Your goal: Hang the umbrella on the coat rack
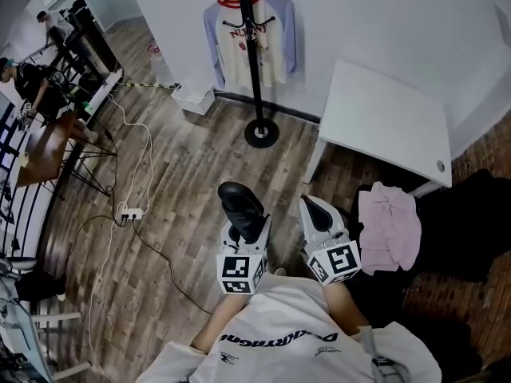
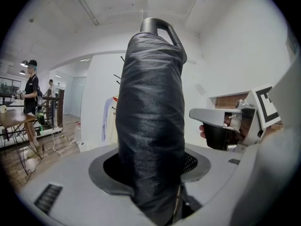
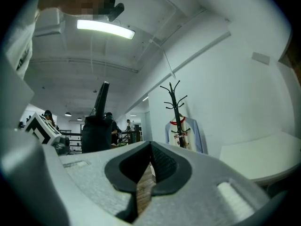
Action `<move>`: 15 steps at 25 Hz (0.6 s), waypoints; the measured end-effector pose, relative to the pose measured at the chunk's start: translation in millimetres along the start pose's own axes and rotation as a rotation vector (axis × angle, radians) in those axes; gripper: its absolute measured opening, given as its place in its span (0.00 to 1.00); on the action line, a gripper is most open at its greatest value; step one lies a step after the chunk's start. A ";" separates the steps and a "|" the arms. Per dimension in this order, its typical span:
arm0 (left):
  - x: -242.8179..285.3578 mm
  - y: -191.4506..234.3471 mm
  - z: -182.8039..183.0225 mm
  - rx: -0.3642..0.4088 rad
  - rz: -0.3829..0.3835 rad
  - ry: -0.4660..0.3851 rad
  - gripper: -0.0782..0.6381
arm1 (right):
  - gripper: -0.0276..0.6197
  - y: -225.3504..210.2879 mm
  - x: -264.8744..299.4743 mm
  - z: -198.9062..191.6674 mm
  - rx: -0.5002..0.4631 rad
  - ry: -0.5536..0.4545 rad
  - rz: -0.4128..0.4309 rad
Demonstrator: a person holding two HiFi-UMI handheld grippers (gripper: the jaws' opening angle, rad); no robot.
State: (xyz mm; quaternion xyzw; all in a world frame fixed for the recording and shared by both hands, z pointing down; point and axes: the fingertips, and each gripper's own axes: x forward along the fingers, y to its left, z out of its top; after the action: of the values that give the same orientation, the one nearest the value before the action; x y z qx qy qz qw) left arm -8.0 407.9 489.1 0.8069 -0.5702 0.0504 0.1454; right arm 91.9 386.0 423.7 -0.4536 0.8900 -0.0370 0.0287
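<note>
In the left gripper (image 2: 149, 173), jaws clamped, a glossy crinkled black umbrella (image 2: 150, 102), loop-handled; right gripper (image 3: 146, 175), jaws together.

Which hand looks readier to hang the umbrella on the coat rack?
Left. The left gripper has the folded umbrella clamped between its fingers, pointing towards the coat rack ahead. The right gripper beside it holds nothing.

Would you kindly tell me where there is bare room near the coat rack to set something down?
The white table right of the coat rack is bare. The wood floor in front of the rack's base is open too. It is crowded around the corded power strip to the left and at the clothes pile below the table.
</note>
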 end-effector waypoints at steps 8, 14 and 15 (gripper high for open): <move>85.2 35.7 22.7 -0.007 0.003 0.004 0.46 | 0.04 -52.7 73.3 -1.7 -0.009 0.008 -0.024; 153.1 71.0 46.1 -0.003 -0.021 0.018 0.46 | 0.04 -89.3 141.5 -0.7 -0.014 0.017 -0.055; 165.3 77.9 51.9 -0.004 -0.024 0.020 0.46 | 0.04 -95.3 154.1 1.7 -0.015 0.015 -0.060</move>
State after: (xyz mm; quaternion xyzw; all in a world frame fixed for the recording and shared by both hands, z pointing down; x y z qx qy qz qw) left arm -28.2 219.1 494.3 0.8128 -0.5592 0.0559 0.1533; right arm 78.4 205.4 428.1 -0.4801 0.8763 -0.0344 0.0172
